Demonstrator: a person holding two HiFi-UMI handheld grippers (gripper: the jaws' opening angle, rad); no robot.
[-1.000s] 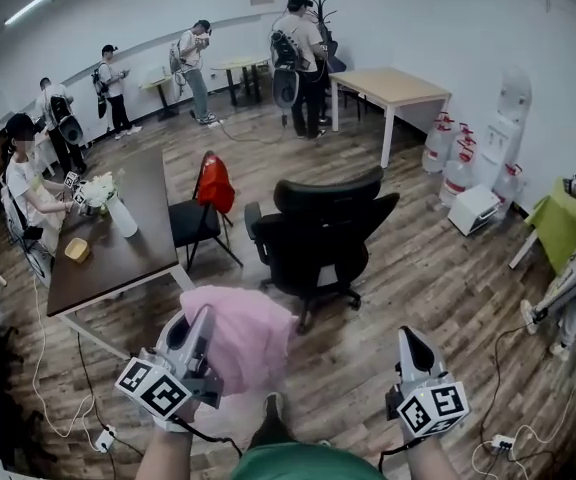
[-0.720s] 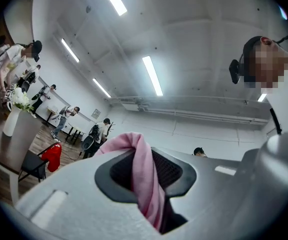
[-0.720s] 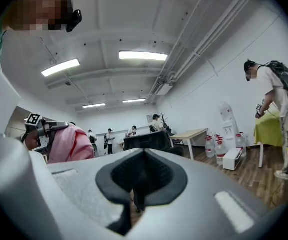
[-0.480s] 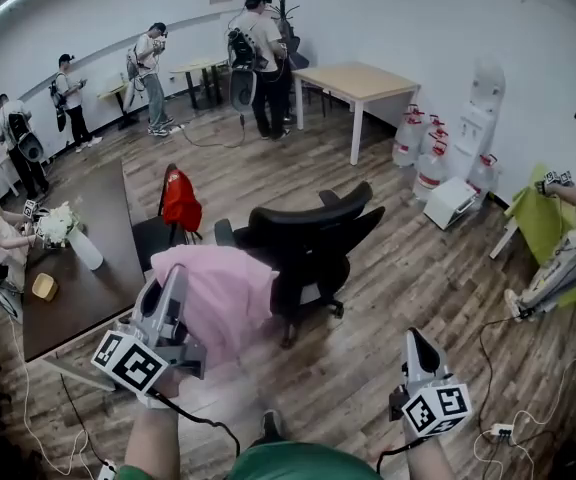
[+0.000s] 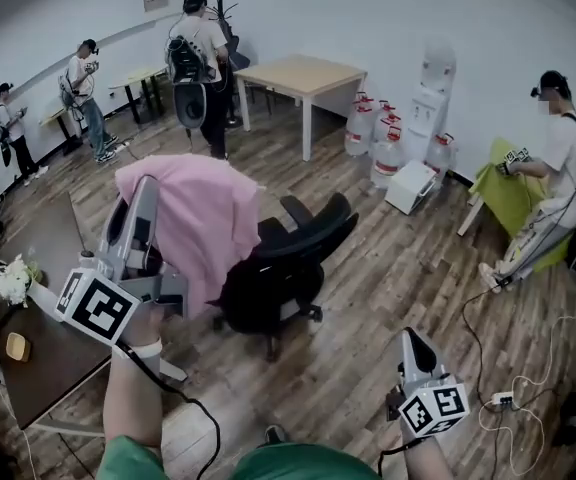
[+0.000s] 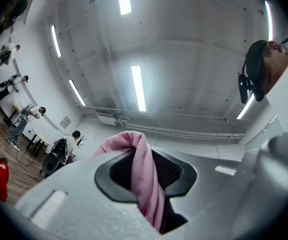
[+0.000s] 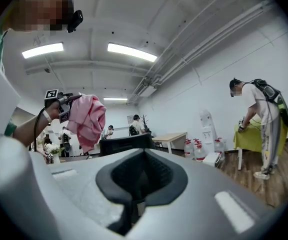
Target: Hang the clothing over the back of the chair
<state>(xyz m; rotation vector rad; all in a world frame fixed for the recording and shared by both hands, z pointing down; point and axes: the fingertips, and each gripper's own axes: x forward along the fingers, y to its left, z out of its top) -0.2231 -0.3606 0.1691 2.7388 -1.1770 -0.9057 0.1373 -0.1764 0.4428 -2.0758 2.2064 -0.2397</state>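
Observation:
A pink piece of clothing hangs from my left gripper, raised high at the left of the head view. The cloth drapes down in front of the black office chair and covers part of its left side. In the left gripper view the jaws are shut on a twisted fold of the pink clothing, with the ceiling behind. My right gripper stays low at the right, level and shut with nothing in it. The right gripper view shows the pink clothing hanging above the chair's back.
A dark table with flowers stands at the left. Behind the chair are a wooden table, water bottles and a dispenser. Several people stand about the room, one at a green-covered table. Cables lie on the floor.
My left gripper has lifted the pink clothing up and forward, from low in front of me to above the chair's left side. The right gripper keeps its place in view.

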